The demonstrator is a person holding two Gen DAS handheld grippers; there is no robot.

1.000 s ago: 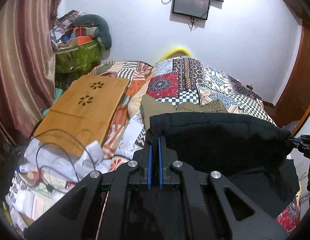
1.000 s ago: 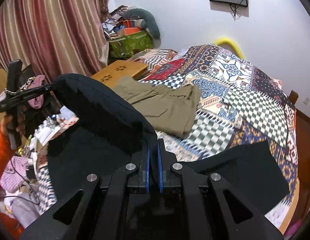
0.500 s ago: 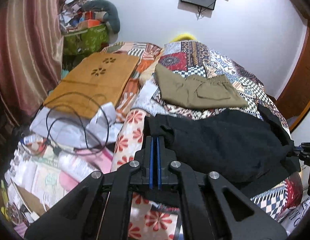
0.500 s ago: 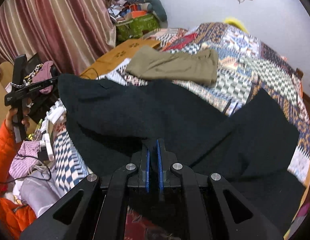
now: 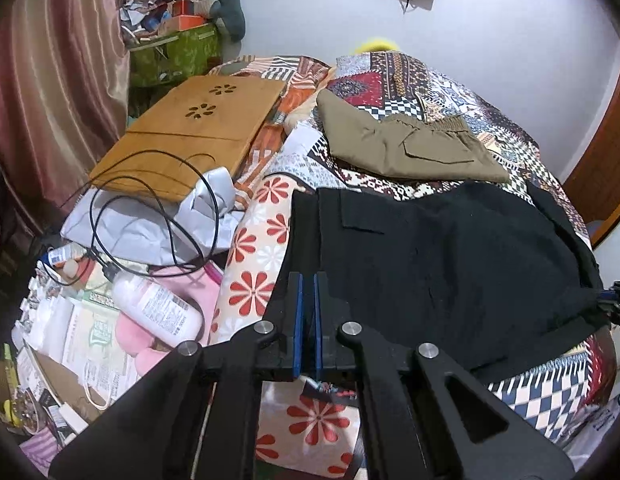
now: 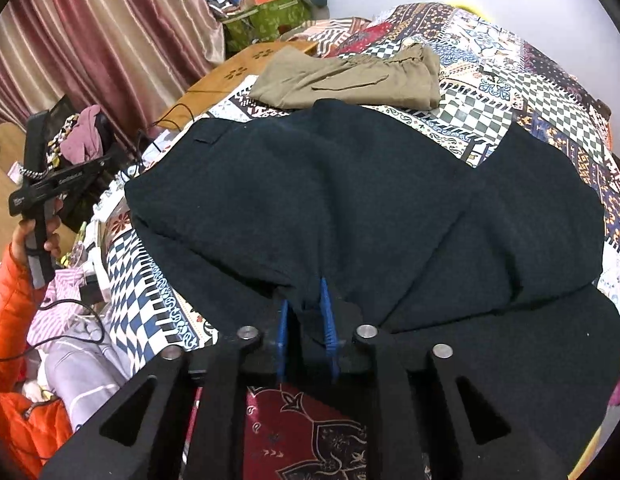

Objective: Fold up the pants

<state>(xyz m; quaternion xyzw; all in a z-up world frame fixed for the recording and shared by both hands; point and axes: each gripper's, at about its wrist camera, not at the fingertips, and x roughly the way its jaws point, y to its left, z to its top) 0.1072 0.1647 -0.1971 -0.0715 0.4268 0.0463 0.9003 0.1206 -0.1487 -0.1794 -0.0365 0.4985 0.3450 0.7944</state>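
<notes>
2 grippers meet the black pants (image 6: 350, 200), which lie doubled on the patchwork bed (image 6: 550, 92) just before the folded khaki pants (image 6: 350, 80). The left gripper (image 5: 306, 280) pinches one corner tight, seemingly pinning the fold. The right gripper (image 6: 304, 300) is opening, cloth loose between its pads. Only the right view shows the holding hand (image 6: 34, 236).
</notes>
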